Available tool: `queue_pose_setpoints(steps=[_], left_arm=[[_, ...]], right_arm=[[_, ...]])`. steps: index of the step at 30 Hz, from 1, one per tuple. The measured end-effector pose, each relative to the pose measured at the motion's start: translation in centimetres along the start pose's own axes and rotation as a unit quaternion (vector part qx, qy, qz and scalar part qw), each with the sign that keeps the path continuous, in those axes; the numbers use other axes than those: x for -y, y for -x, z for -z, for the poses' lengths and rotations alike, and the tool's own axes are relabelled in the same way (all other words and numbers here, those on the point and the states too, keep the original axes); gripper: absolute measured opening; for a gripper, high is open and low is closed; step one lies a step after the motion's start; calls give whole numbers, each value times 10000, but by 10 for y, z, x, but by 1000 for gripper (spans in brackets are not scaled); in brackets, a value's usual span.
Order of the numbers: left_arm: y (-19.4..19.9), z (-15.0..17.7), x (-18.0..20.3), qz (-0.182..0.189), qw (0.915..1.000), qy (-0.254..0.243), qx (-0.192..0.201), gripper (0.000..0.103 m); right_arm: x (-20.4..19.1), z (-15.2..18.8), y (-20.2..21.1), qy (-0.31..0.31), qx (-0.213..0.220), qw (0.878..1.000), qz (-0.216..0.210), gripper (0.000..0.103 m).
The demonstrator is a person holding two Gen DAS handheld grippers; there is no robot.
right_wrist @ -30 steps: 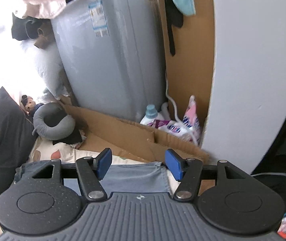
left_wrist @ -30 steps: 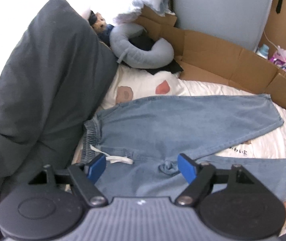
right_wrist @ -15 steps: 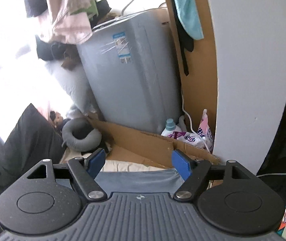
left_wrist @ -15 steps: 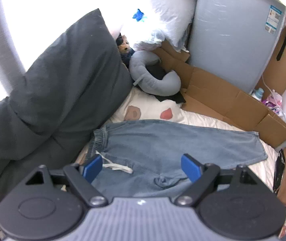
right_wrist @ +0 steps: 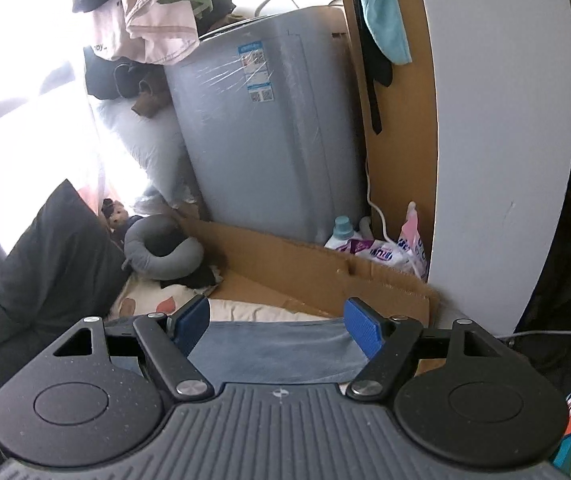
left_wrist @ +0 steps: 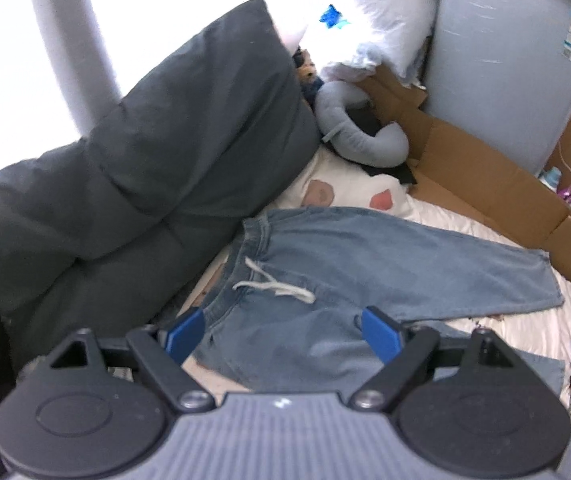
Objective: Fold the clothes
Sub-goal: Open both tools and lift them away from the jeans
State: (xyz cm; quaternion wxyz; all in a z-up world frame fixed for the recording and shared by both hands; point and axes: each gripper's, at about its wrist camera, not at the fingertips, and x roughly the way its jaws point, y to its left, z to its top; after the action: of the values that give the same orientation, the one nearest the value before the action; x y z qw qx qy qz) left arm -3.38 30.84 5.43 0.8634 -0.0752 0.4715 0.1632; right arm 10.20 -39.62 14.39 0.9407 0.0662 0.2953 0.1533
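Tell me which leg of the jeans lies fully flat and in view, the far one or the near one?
The far leg, stretching toward the cardboard, is flat and wholly visible. The near leg is mostly hidden behind the left tool.

I am looking into a cramped home bedroom: mattress [left_wrist: 485,220], dark pillows [left_wrist: 189,128], washing machine [right_wrist: 261,136], hanging laundry [right_wrist: 157,12].

The right gripper [right_wrist: 277,320] hangs with its blue fingers [right_wrist: 359,326] spread wide and nothing between them, above the hem of the jeans [right_wrist: 273,350] lying flat on the bed. Beyond lie cardboard [right_wrist: 285,264], a grey neck pillow [right_wrist: 161,252], a dark cushion [right_wrist: 53,252], a grey appliance [right_wrist: 261,148] and a detergent bottle [right_wrist: 341,232].
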Motion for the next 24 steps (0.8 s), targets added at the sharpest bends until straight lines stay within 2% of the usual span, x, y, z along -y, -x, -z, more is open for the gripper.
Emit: queue_pose_setpoints(steps=[9, 12, 17, 24], left_arm=[[17, 25, 0, -191, 9998, -80, -6, 88], [10, 28, 8, -289, 9993, -240, -71, 88], [-13, 33, 19, -163, 9996, -185, -151, 88], [-48, 60, 30, 65, 9989, -384, -262, 88]], right_arm=[[-12, 51, 6, -93, -85, 9999, -105, 79], [-9, 74, 9, -255, -86, 9996, -23, 79], [-1, 110, 10, -428, -175, 9988, 147, 79], [16, 172, -7, -588, -504, 9963, 376, 79]])
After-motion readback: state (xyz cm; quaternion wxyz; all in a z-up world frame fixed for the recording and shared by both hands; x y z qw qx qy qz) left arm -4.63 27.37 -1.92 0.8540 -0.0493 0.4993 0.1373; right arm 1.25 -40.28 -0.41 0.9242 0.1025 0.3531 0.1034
